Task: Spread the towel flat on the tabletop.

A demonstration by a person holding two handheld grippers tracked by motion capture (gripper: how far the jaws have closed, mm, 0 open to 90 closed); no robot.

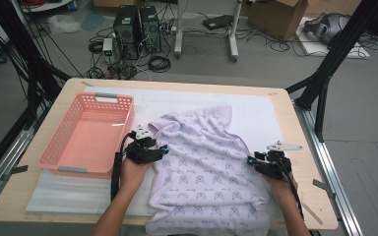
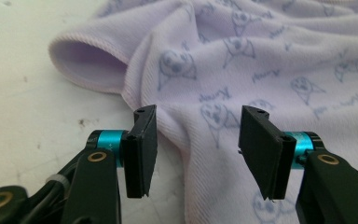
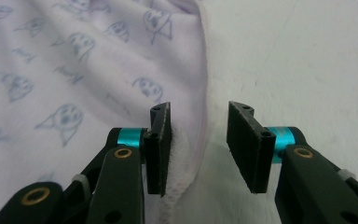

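High view: lilac shirt (image 1: 204, 167) spread rumpled at centre, pink basket (image 1: 86, 132) empty at left; left gripper (image 1: 163, 149) at the shirt's left edge, right gripper (image 1: 251, 160) at its right edge.
Left gripper view: jaws apart, cloth between, not pinched; sleeve (image 2: 93, 60) upper left.
Right gripper view: jaws apart astride the hem (image 3: 200, 93) (nothing clamped).
Judged barely begun: no fold made, grasping and folding left
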